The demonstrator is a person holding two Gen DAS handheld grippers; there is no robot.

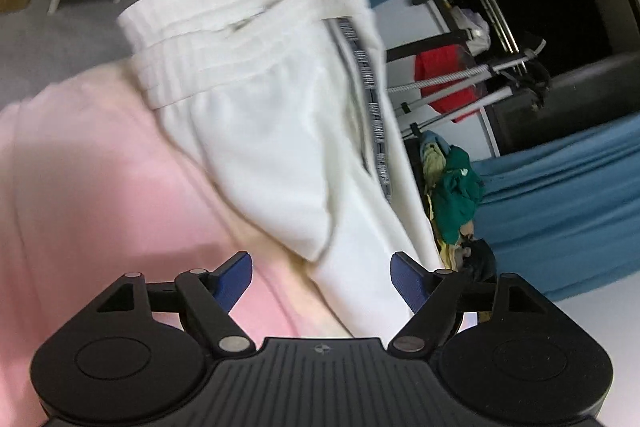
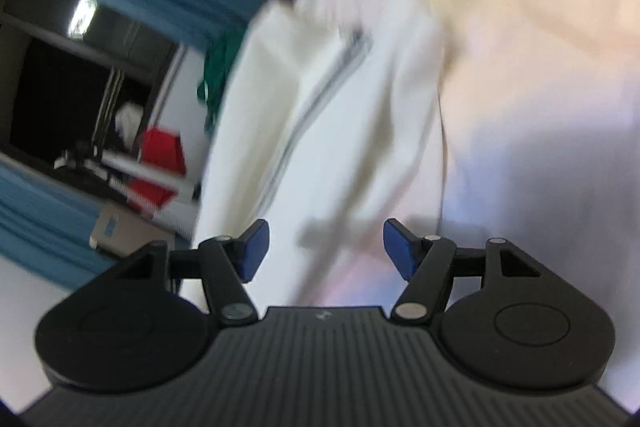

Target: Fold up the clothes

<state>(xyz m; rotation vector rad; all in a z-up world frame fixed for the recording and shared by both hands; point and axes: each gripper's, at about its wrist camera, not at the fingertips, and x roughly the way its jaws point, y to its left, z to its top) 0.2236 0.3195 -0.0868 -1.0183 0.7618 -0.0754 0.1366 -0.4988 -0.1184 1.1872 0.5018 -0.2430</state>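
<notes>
Motion blur smeared the white trousers (image 2: 320,115) at the right wrist view's centre, and the pink sheet (image 1: 100,187) ran off the left wrist view's left edge.

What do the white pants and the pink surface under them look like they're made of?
White pants: soft matte knit, probably cotton jersey, judging by the ribbed elastic waistband and limp folds. Pink surface: smooth matte cloth, likely a sheet; blur hides the weave.
</notes>
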